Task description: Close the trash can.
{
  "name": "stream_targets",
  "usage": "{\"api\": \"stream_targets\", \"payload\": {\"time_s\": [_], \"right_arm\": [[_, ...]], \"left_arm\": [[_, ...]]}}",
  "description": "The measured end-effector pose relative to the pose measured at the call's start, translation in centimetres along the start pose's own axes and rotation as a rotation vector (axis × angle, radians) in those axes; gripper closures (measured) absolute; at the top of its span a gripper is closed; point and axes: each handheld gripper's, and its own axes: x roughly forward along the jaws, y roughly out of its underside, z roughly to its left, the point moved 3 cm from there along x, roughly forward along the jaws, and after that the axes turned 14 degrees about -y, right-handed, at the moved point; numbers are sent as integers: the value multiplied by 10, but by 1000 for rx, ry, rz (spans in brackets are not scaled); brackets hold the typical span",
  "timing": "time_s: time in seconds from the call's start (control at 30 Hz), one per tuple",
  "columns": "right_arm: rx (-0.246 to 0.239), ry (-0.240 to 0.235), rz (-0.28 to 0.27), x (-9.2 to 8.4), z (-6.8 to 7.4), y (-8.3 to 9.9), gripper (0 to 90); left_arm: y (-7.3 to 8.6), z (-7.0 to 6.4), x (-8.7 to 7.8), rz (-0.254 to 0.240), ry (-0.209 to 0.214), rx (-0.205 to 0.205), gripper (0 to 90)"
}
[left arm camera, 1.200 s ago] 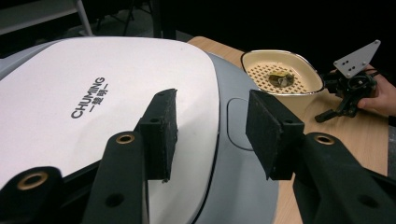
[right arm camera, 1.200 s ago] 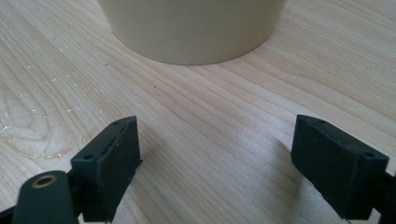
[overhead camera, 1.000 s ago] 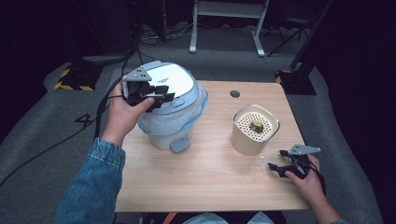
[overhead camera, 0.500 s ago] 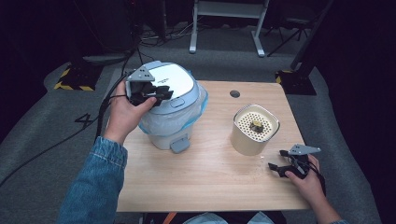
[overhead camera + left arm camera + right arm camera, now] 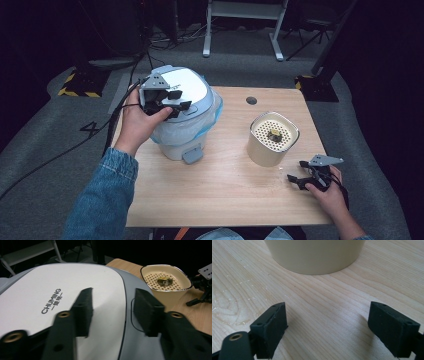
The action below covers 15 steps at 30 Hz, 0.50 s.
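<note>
Hovering left tongs (image 5: 181,100) over bin lid (image 5: 190,85); cream strainer pot (image 5: 272,139) nearby.

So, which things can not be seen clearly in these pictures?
- Scrap in the cream container: too small in the high view.
- Bin contents: hidden by its closed lid.
- Container top: cut off by the top edge in the right gripper view.
- Left gripper: blurred by motion.

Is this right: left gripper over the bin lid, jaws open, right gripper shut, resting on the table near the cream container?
One error: the right gripper is open, not shut. The right gripper view shows its jaws wide apart over bare table, nothing between them. The rest holds: the left gripper is over the bin lid with jaws open, and the cream container stands near the right gripper.
</note>
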Motion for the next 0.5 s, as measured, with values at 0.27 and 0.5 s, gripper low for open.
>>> {"api": "stream_targets", "payload": {"time_s": [0.27, 0.5], "right_arm": [[0, 0, 0, 0, 0, 0, 157], [0, 0, 0, 0, 0, 0, 157]], "left_arm": [[-4, 4, -20, -54, -7, -19, 341], [0, 0, -46, -71, 1, 2, 306]]}}
